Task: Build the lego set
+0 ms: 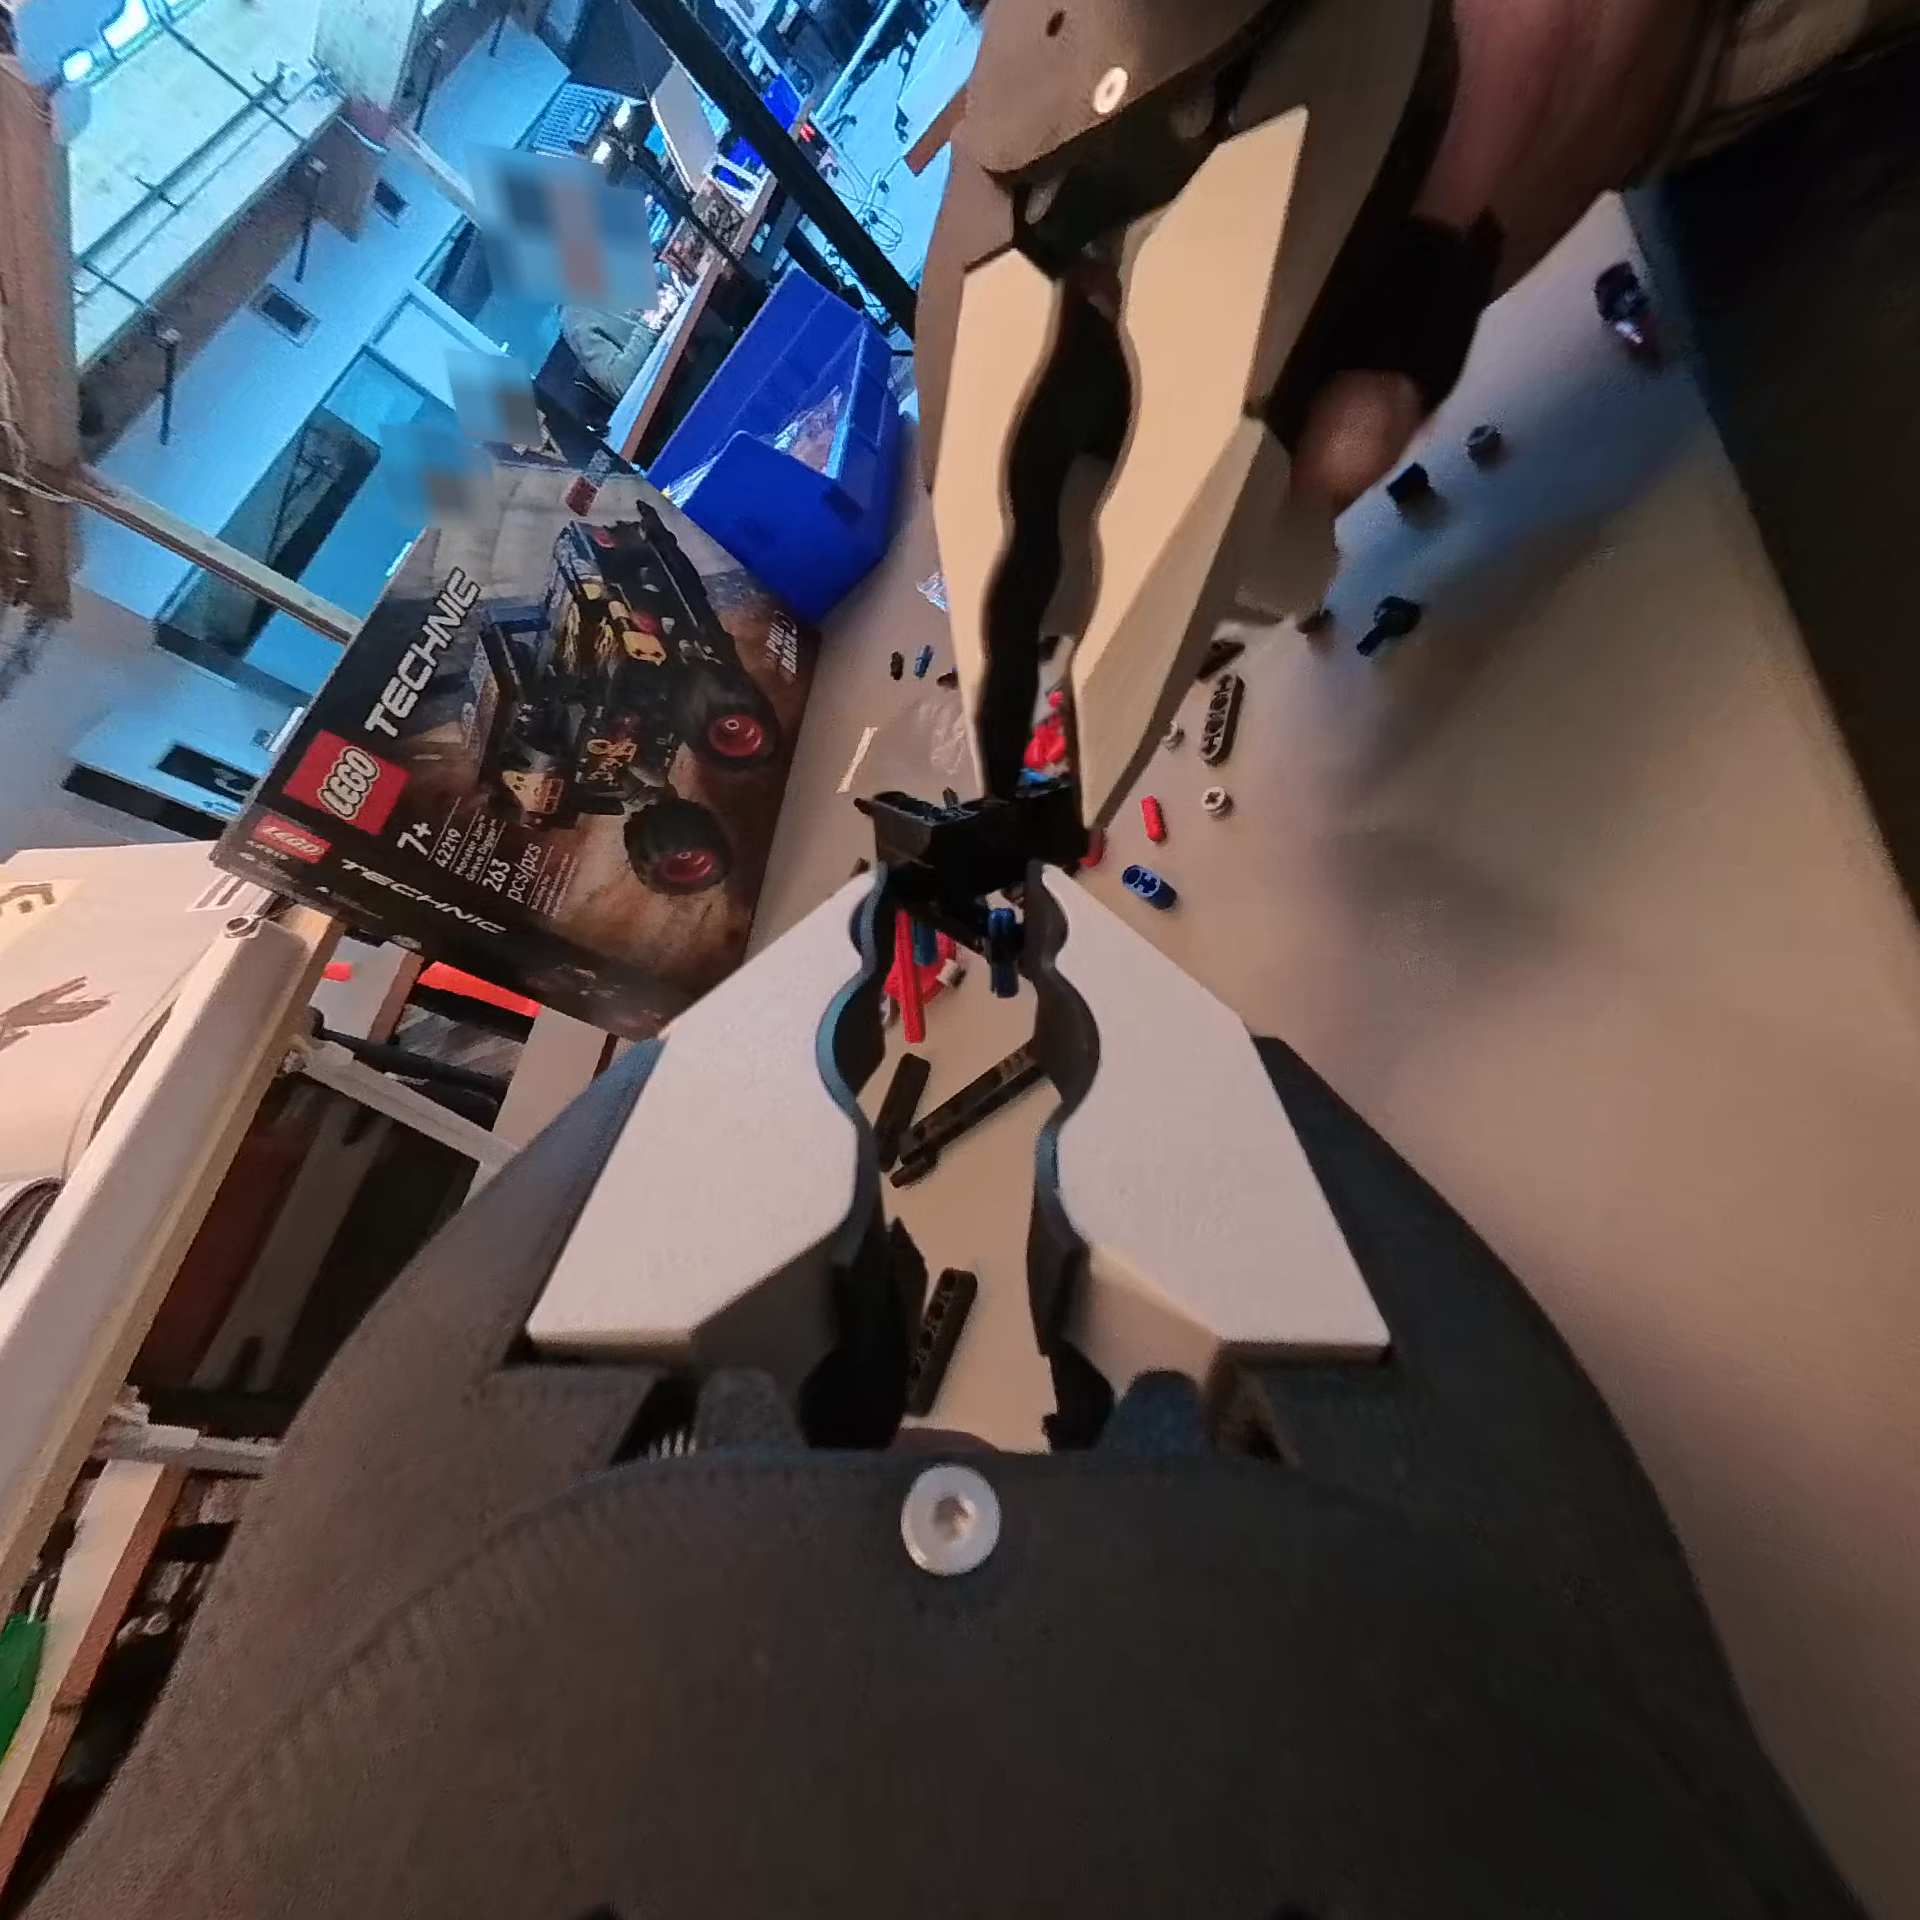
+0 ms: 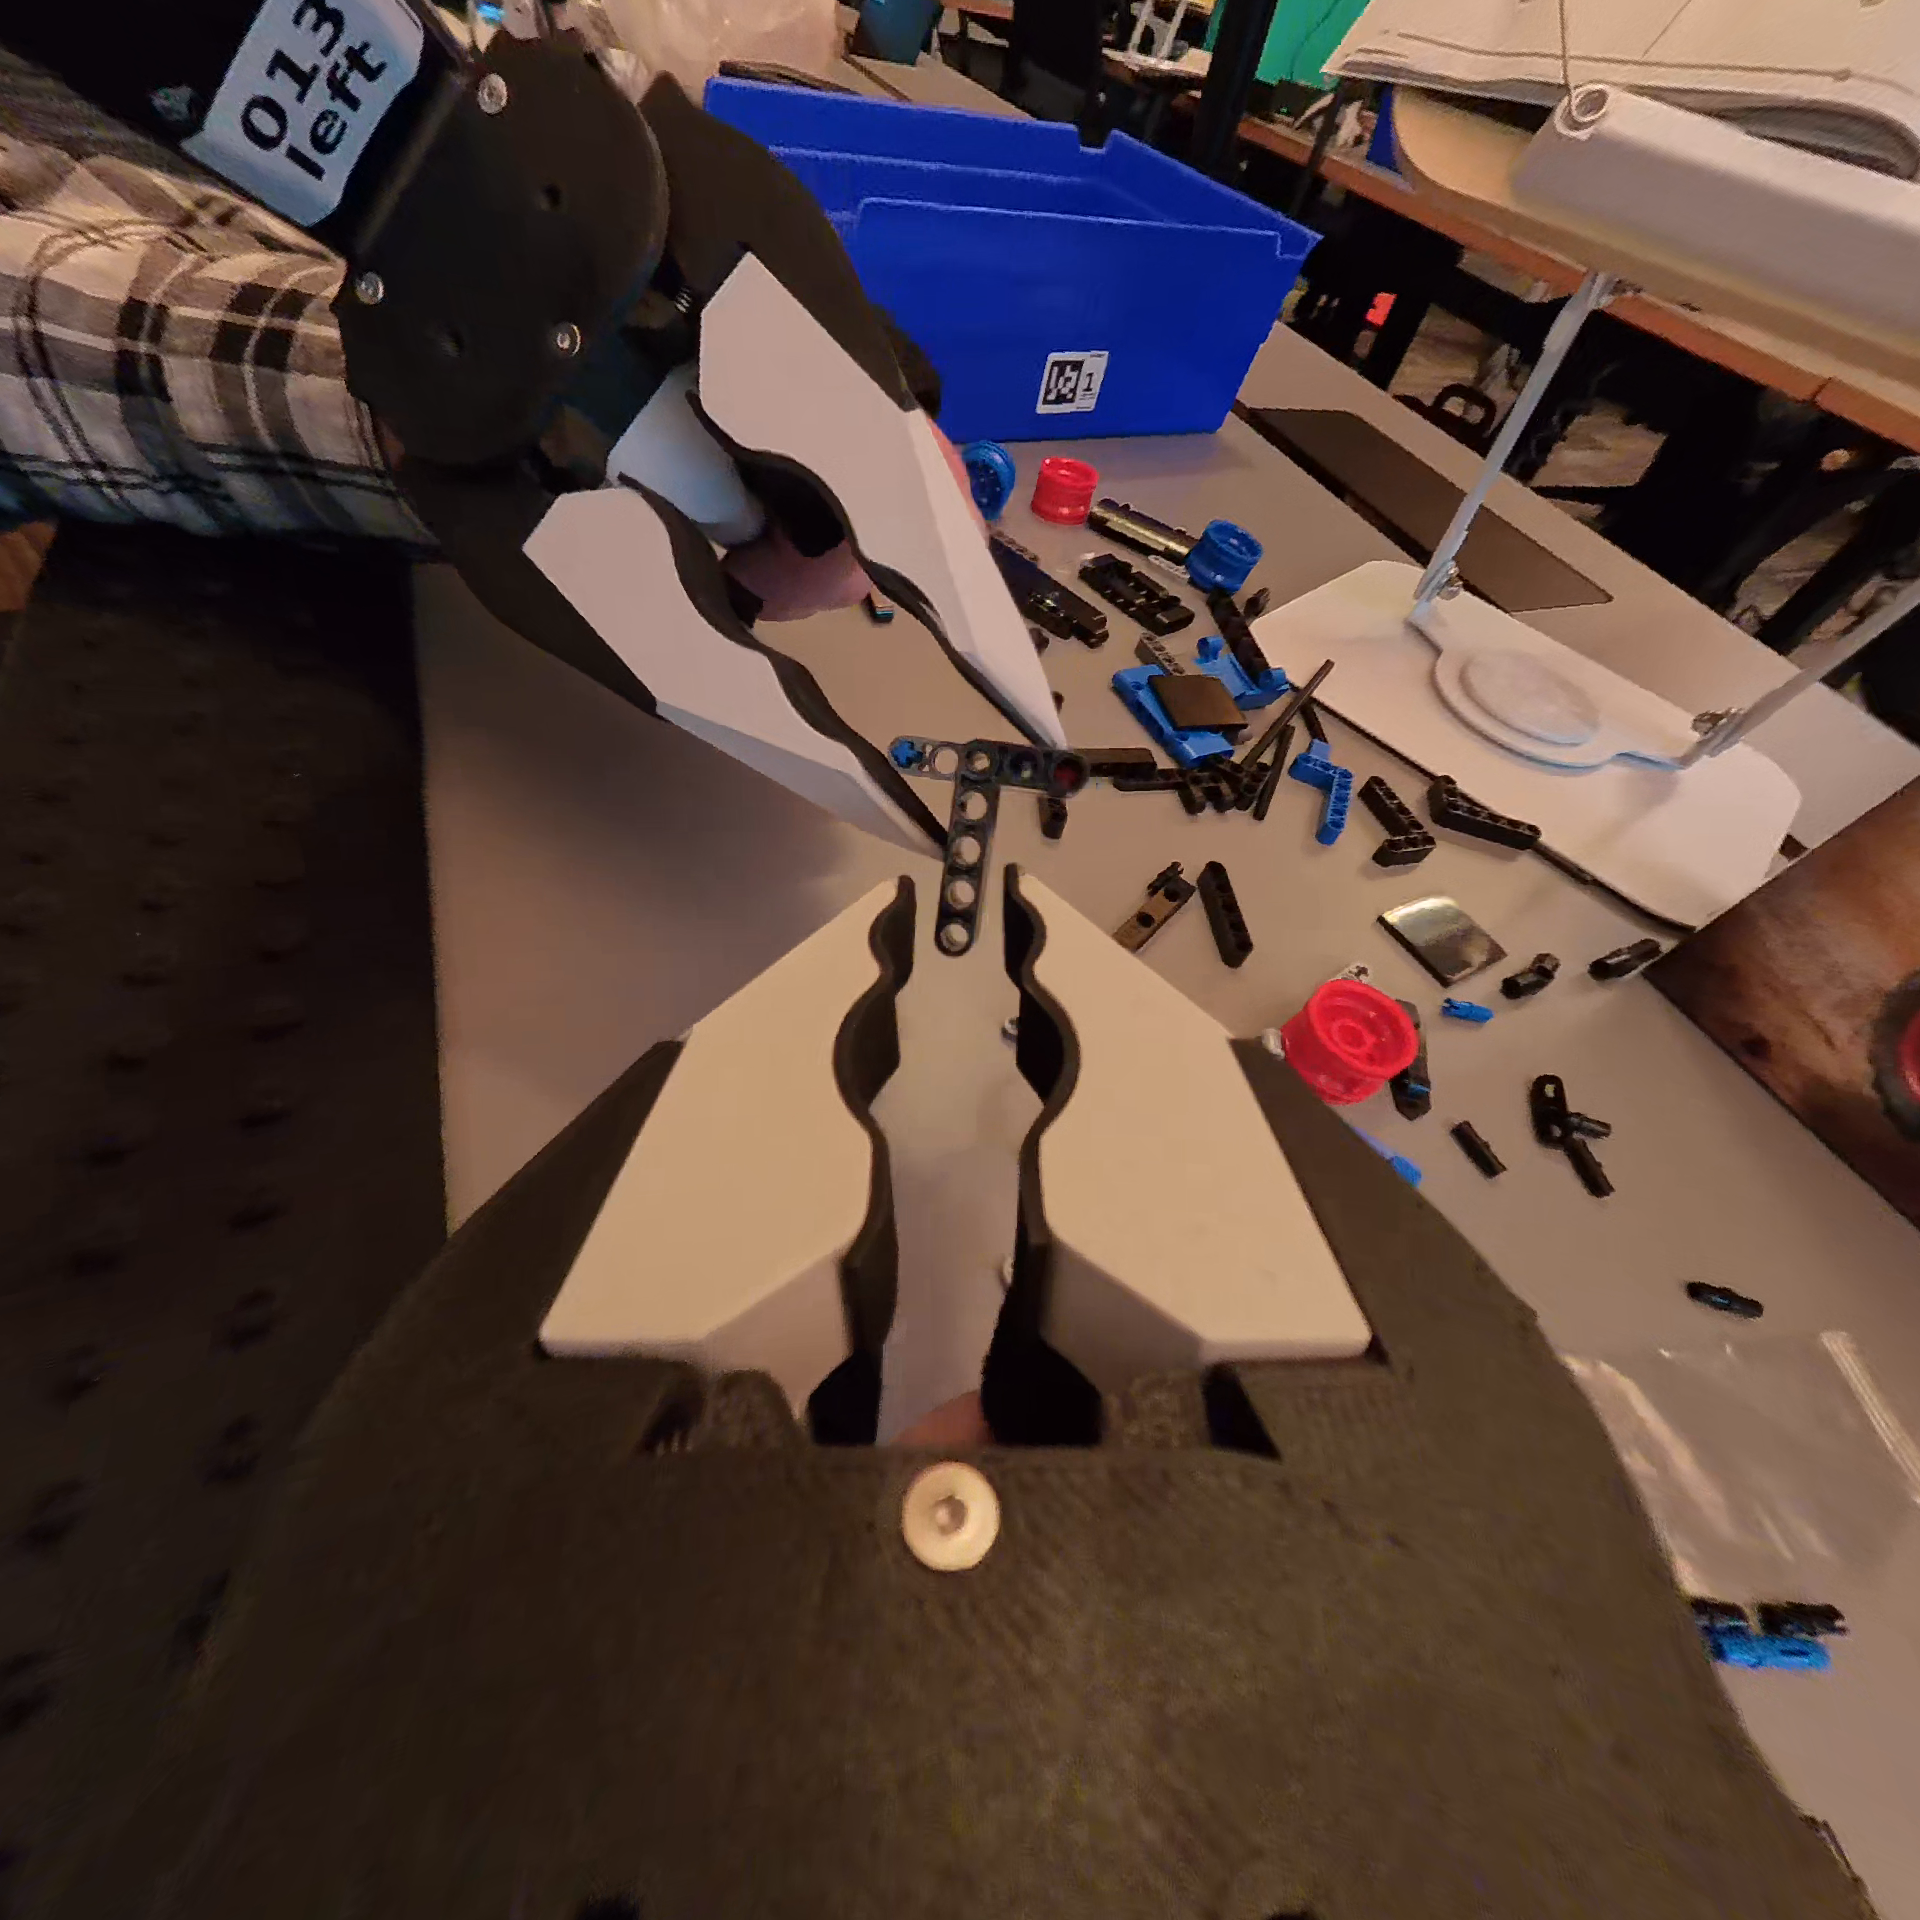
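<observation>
Two grippers meet mid-worktop on one black T-shaped holed-beam subassembly (image 2: 971, 810): left gripper (image 2: 997, 800) clamps its crossbar, right gripper (image 2: 958, 881) sits narrow around the stem, grip uncertain; most loose pieces (image 2: 1226, 769) lie unbuilt, so early days.

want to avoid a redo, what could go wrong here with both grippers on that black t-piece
1. The T-piece seems pinched only at the very tips of the left gripper and right gripper; a push or twist could make it slip out.
2. It hangs over the table beside many loose black beams; if dropped, it may be hard to pick out again.
</observation>
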A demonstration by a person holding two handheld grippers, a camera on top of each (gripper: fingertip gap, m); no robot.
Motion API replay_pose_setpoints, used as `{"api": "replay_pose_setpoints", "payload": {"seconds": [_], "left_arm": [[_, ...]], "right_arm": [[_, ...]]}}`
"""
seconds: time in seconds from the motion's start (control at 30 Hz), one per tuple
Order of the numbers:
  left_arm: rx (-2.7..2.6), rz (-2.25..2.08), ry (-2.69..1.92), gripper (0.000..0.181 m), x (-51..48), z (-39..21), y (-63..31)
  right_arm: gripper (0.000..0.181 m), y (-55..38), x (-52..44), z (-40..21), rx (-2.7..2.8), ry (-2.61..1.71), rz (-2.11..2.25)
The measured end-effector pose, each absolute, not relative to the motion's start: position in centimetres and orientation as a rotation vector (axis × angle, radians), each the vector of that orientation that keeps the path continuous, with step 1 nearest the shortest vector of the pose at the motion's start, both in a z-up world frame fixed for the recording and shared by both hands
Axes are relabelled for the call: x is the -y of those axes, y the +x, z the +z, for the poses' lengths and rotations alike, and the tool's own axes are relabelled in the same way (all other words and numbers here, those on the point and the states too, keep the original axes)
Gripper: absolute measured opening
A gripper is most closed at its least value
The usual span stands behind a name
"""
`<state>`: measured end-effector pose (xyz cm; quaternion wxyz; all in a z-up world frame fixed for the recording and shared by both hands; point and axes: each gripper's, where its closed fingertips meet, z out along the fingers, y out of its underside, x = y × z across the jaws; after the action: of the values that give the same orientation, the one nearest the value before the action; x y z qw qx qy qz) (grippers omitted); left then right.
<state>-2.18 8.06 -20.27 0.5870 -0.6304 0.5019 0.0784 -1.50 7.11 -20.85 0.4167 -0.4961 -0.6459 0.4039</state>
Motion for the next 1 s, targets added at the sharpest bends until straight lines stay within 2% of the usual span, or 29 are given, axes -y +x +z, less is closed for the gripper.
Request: {"api": "replay_pose_setpoints", "payload": {"seconds": [0.17,0.37,0.53,0.73,0.8,1.0], "left_arm": [[-1.188,0.087,-1.519,0.019,-7.3,-20.4,-2.5],[-1.259,-0.045,-1.642,0.019,-6.5,-22.9,-2.8],[-1.259,-0.138,-1.716,0.019,-6.3,-24.4,-2.5],[-1.274,-0.203,-1.824,0.018,-6.0,-26.4,-2.8],[-1.279,-0.231,-1.866,0.015,-5.8,-27.2,-2.9],[-1.297,-0.232,-1.93,0.026,-5.8,-28.4,-3.6]], "right_arm": [[0.019,1.1,-10.8,-19.5,1.501,-1.373,1.08],[0.013,4.7,-16.7,-23.5,1.632,-1.587,0.658],[0.01,3.7,-17.8,-25.8,1.899,-1.512,0.445],[0.009,2.6,-18.1,-28.3,2.162,-1.431,0.354],[0.004,2.5,-18.2,-28.8,2.209,-1.43,0.353],[0.001,2.2,-18.2,-28.8,2.215,-1.47,0.463]]}}
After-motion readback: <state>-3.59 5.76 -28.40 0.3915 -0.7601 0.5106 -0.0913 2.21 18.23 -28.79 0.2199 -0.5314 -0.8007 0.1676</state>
